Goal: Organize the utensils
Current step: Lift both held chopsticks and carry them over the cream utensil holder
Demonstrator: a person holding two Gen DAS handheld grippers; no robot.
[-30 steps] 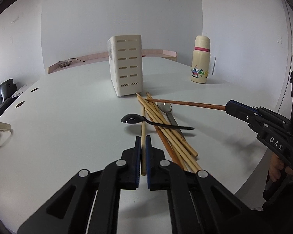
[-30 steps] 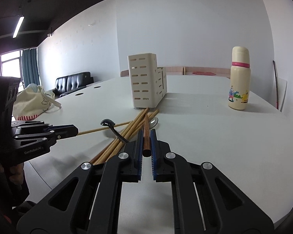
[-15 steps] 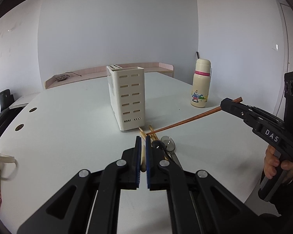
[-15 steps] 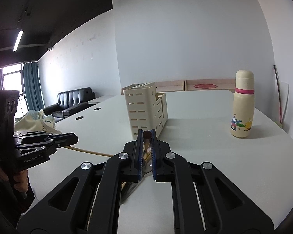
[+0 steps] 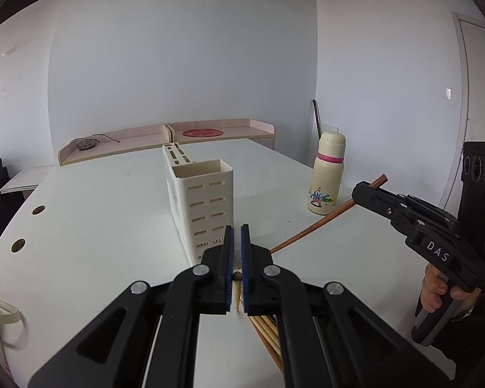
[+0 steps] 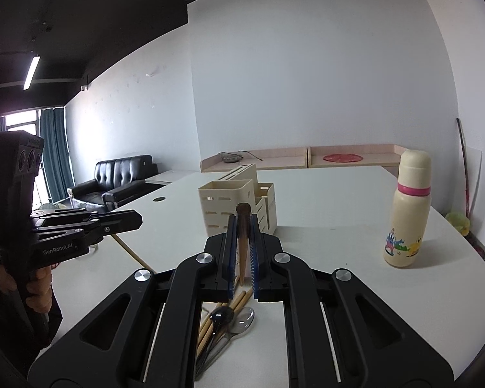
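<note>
Left wrist view: left gripper (image 5: 236, 236) closed down narrow on a pale round wooden chopstick (image 5: 235, 294), gripped near one end, shaft running down out of sight behind the jaws. Right gripper (image 5: 359, 190) seen at the right, pinching a dark reddish-brown wooden chopstick (image 5: 310, 226) near its thick end; long free length slanting down toward the bench. Cream slotted plastic utensil holder (image 5: 207, 207) upright mid-bench, open top, apparently empty as far as visible. Cream bottle with pink band (image 5: 326, 177) toward the right edge of the white bench (image 5: 97, 226), well apart from the holder. Remaining pale chopsticks (image 5: 268, 333) lying low, partly hidden behind the jaws.

Right wrist view: same reddish-brown chopstick (image 6: 243, 242) clamped between narrow jaws, blunt end standing proud above them. Left gripper (image 6: 135, 221) at the left, pale stick emerging below it. On the bench near edge: loose pale chopsticks, black spoon (image 6: 221, 317) and clear plastic spoon (image 6: 244, 318) overlapping.

Handling, judged: both sticks light, stiff, smooth and round, so liable to swivel or slide in the pads. End grip leaves a long lever; tip likely to swing. Tip to be aimed into the holder's open top. Spoons: handle mid-length the better hold; bowls curved and slippery.
</note>
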